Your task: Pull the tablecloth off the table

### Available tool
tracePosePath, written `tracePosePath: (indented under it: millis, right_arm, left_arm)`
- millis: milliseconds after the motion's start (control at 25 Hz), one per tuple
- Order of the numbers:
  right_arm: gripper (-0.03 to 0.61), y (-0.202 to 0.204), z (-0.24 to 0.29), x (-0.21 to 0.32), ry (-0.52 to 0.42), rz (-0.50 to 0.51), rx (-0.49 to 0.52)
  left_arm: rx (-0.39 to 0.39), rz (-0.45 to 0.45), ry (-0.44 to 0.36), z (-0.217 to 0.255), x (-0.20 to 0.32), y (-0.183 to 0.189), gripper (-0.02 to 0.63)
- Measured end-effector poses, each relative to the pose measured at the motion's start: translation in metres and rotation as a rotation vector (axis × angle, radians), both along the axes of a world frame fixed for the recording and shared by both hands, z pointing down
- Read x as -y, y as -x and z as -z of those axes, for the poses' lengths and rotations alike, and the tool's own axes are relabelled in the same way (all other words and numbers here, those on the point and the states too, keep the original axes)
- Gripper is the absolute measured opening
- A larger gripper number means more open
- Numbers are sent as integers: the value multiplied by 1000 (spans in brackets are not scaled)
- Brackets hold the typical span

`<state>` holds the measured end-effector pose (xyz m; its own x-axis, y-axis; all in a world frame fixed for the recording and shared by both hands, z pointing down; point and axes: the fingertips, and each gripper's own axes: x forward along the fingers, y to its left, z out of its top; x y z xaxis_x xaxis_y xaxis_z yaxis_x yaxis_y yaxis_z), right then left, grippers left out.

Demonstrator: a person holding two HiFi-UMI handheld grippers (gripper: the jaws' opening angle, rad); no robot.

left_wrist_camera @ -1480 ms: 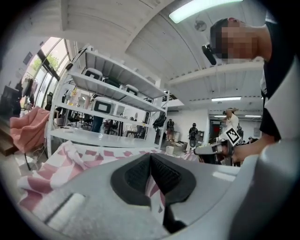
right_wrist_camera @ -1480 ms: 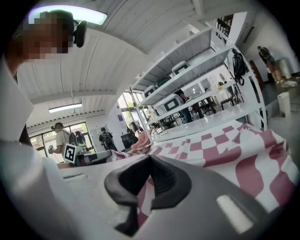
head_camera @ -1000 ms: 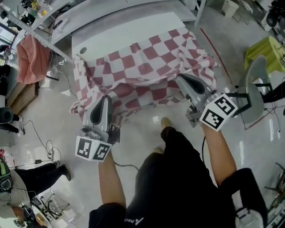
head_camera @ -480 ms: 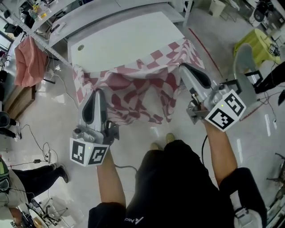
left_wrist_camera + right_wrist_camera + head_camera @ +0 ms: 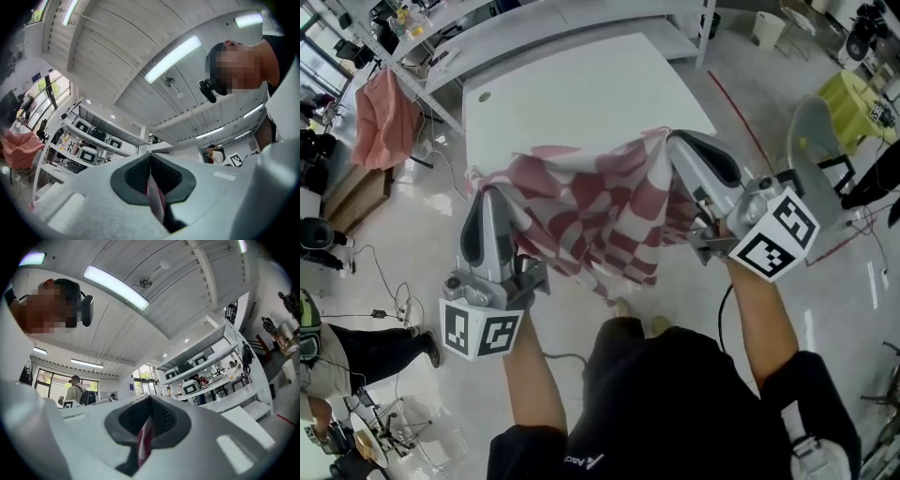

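Tablecloth (image 5: 591,211), red-and-white check: bunched, lifted and sagging at the near edge of the white table (image 5: 572,94), slung between the two tongs. Left tongs (image 5: 487,199): clenched on the cloth's left end. Right tongs (image 5: 677,148): clenched on the cloth's right end, a fold pinched between the pads.

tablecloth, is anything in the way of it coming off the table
Nothing visible. The left gripper and right gripper are both shut on the tablecloth, bunched at the near edge of the table.
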<state>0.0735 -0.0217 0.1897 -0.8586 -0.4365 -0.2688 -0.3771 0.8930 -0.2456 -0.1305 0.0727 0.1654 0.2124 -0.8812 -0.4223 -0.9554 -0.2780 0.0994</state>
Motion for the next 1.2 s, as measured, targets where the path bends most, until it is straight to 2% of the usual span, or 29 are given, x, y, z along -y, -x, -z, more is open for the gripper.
tracePosePath:
  millis: [280, 440, 600, 720, 840, 960, 1200]
  right_arm:
    - [3, -34, 30, -29, 7, 74, 34]
    - [3, -59, 25, -69, -38, 67, 59]
    - [3, -69, 24, -89, -84, 25, 30]
    - [3, -71, 14, -96, -81, -5, 8]
    - [3, -67, 0, -102, -55, -27, 0]
    - [3, -58, -15, -108, -34, -45, -16]
    - [3, -38, -30, -119, -24, -63, -62]
  left_arm:
    - [-60, 82, 56, 20, -36, -27, 9]
    - [-51, 57, 50, 8, -75, -49, 9]
    - [-25, 22, 49, 2, -92, -60, 9]
    - [-9, -8, 66, -4, -98, -65, 9]
    - [-25, -30, 80, -14, -103, -62, 9]
    - [-45, -46, 99, -25, -106, -54, 9]
    - [-35, -82, 116, -32, -109, -47, 9]
